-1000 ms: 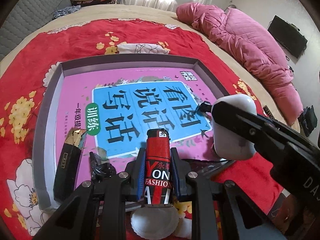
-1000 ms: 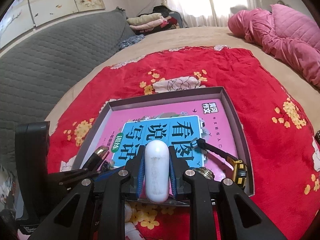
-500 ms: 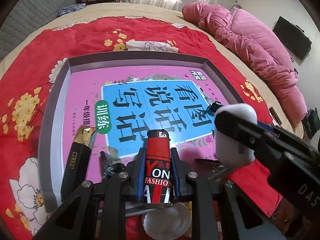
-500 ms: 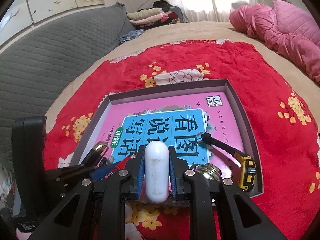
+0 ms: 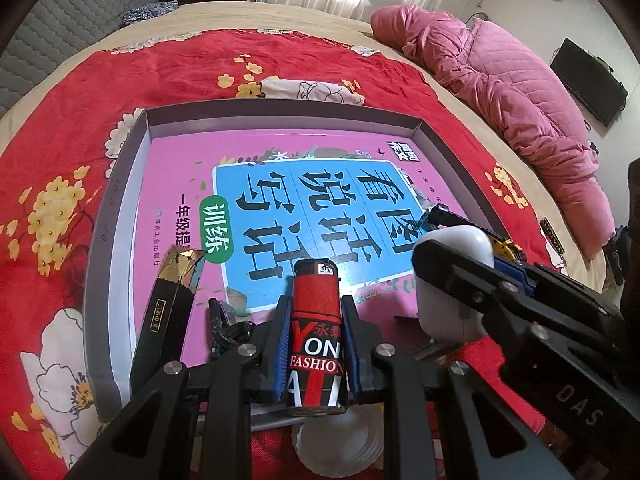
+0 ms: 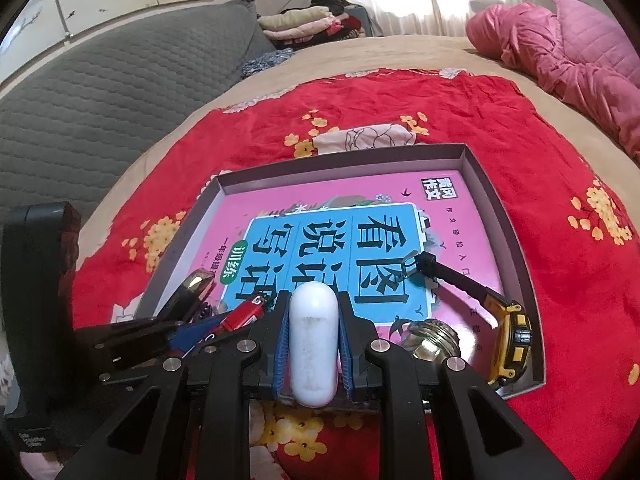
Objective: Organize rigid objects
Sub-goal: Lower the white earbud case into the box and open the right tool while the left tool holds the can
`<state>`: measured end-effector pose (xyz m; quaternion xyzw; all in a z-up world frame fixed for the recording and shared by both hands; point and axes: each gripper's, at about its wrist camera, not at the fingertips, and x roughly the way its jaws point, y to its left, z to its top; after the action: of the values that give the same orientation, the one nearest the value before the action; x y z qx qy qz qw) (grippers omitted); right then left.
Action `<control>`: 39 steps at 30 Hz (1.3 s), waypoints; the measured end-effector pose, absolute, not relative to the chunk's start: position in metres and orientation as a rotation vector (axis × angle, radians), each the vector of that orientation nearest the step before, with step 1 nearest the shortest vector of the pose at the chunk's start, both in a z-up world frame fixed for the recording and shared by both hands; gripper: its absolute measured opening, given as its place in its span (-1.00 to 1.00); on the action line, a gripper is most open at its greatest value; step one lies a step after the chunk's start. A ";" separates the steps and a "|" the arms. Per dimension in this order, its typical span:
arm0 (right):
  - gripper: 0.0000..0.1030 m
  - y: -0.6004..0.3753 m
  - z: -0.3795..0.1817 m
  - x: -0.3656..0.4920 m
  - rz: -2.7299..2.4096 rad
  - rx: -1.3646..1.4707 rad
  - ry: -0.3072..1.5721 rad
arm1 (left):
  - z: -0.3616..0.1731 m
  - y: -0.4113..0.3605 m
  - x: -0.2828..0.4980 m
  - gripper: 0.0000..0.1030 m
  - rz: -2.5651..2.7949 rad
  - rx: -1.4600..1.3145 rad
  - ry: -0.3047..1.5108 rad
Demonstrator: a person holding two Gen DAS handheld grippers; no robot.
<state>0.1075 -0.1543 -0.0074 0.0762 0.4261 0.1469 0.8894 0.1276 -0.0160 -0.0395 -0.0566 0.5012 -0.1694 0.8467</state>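
Observation:
My left gripper (image 5: 316,308) is shut on a red lighter (image 5: 317,332) that stands upright over the near edge of the grey tray (image 5: 120,216). My right gripper (image 6: 313,308) is shut on a white oblong case (image 6: 313,340), also just above the tray's near edge. In the left wrist view the right gripper comes in from the right with the white case (image 5: 456,280). In the right wrist view the lighter (image 6: 246,314) shows at the left. A pink and blue book (image 5: 280,184) covers the tray floor.
On the book lie a black and gold box (image 5: 168,304), a black clip (image 5: 224,320), a yellow tape measure (image 6: 512,340) with its tape drawn out, and a brass fitting (image 6: 432,338). White discs (image 5: 340,444) lie on the red flowered blanket (image 5: 80,92). A pink quilt (image 5: 500,80) is heaped at the right.
Both grippers keep the same grips. The views have drifted slightly over the tray. Nothing inside the tray has moved.

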 end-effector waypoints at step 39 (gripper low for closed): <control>-0.21 -0.152 -0.034 0.105 0.187 -0.005 0.969 | -0.039 -0.014 0.127 -0.55 -0.348 -0.115 1.052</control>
<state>0.1051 -0.1520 -0.0337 -0.0022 0.4649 0.0896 0.8808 0.1271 -0.0136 -0.0391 -0.0546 0.4992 -0.1651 0.8489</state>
